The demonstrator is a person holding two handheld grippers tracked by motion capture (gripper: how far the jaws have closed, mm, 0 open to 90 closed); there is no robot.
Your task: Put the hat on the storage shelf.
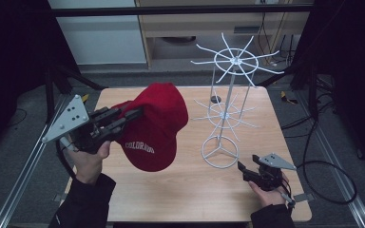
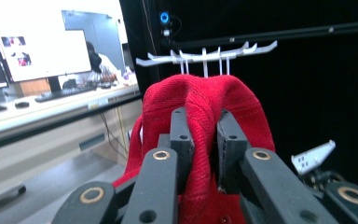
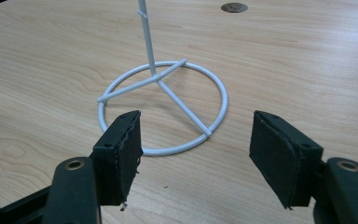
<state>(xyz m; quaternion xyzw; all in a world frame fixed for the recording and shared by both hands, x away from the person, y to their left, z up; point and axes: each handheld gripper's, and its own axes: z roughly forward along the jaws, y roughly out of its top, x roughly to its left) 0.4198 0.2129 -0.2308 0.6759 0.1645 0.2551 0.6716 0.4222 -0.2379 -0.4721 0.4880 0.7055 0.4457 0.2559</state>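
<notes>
Wooden table (image 1: 180, 190) on grey floor (image 1: 24, 137); dark surround.

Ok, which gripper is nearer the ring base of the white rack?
Right. The right gripper sits open just in front of the rack base, low over the table. The left gripper is farther off, raised, clamping the red cap.

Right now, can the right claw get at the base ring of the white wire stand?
Probably yes. The right claw is open, low over the table, aimed at the base ring, with bare wood between them.
</notes>
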